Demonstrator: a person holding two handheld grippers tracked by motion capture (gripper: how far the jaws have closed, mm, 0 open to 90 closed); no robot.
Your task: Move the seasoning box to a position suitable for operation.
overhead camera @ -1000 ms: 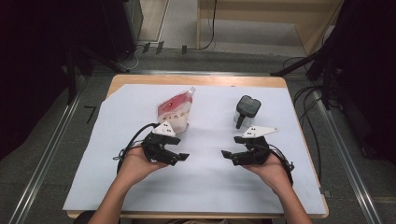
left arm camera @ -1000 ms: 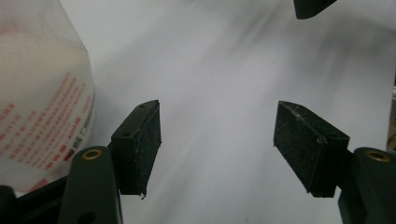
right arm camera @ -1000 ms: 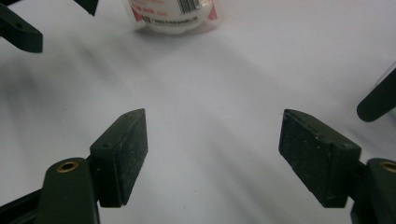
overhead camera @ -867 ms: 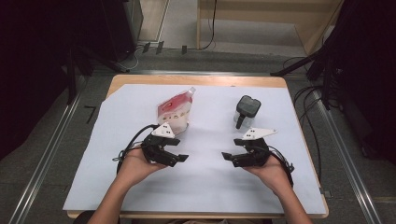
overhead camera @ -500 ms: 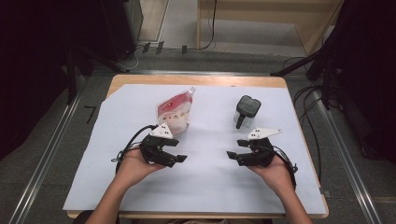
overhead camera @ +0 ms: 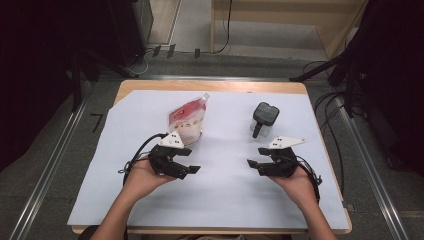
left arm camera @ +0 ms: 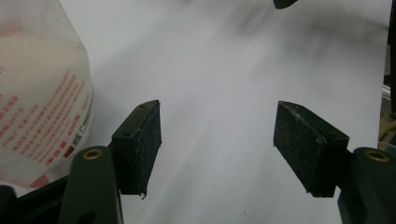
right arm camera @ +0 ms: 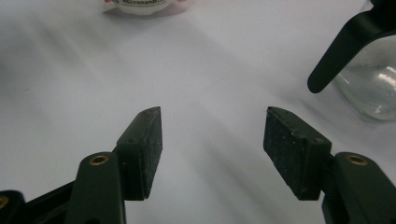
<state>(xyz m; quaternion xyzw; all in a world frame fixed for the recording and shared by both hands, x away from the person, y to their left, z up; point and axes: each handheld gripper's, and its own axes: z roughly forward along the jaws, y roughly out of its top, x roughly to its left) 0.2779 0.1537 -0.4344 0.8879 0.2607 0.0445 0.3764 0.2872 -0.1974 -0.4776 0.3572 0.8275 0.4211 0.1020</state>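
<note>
Over on the left, the person's left hand (overhead camera: pixel 142 176) holds the left gripper (overhead camera: pixel 192 170) low over the white sheet (overhead camera: pixel 225 190) that covers the wooden table (overhead camera: pixel 210 86), its jaws spread wide with nothing but bare paper between them. Just beyond it stands a refill pouch (overhead camera: pixel 186 119) with red print, spout tilted up toward the far right; in the left gripper view the pouch (left arm camera: pixel 39 93) sits right beside the left-hand jaw. Across an open stretch of sheet, the right gripper (overhead camera: pixel 251 164) faces inward, jaws likewise released and empty, held in the right hand (overhead camera: pixel 295 182). Near it, farther back, a clear spray bottle (overhead camera: pixel 263 120) with a black trigger head stands upright, well apart from the pouch. Dark cables (overhead camera: pixel 330 105) trail off the table's right edge.
</note>
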